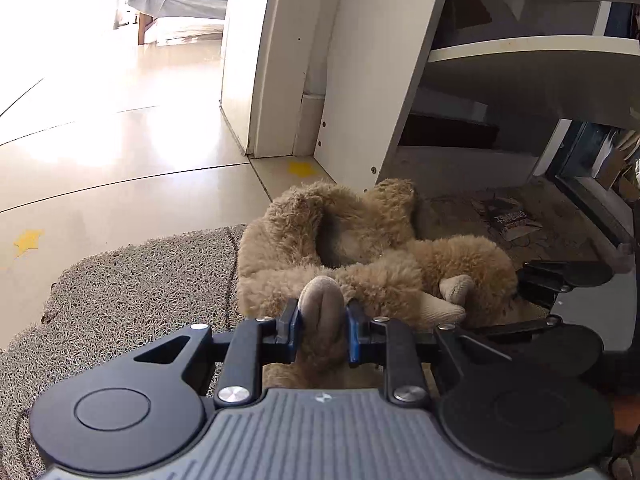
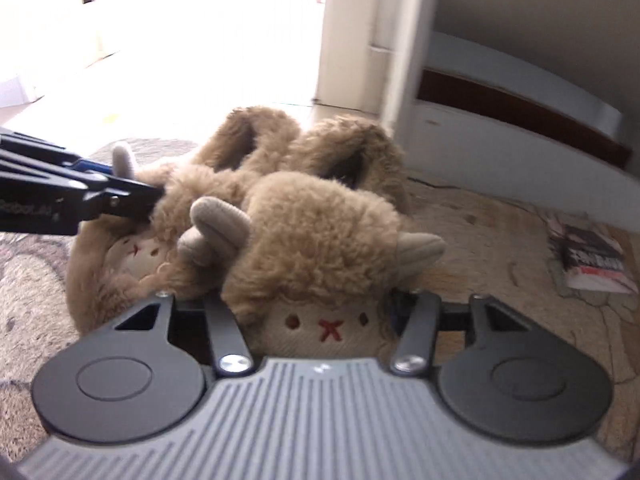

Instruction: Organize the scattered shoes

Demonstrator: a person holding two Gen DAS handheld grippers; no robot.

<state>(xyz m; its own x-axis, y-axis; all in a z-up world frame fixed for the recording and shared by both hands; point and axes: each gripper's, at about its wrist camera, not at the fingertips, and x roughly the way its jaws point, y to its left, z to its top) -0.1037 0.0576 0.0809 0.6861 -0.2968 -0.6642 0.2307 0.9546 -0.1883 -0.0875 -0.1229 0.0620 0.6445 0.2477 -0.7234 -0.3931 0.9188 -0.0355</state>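
Note:
Two fluffy tan animal slippers with grey horns lie crossed on the floor. In the left wrist view my left gripper [image 1: 322, 330] is shut on a grey horn [image 1: 322, 298] of the left slipper [image 1: 288, 232]. The right slipper [image 1: 472, 264] lies beside it, with my right gripper [image 1: 536, 304] at its toe. In the right wrist view the right slipper [image 2: 320, 240] fills my right gripper [image 2: 316, 312], its stitched face wedged between the fingers and fur hiding the pads. The left slipper [image 2: 132, 256] lies at the left with the left gripper [image 2: 132, 196] on its horn [image 2: 124, 160].
A grey looped mat [image 1: 140, 292] lies under and left of the slippers. A white shelf unit [image 1: 360, 80] stands just beyond them, its low shelves open to the right. A booklet [image 2: 592, 260] lies on the floor at the right. Glossy tile floor [image 1: 100, 140] stretches left.

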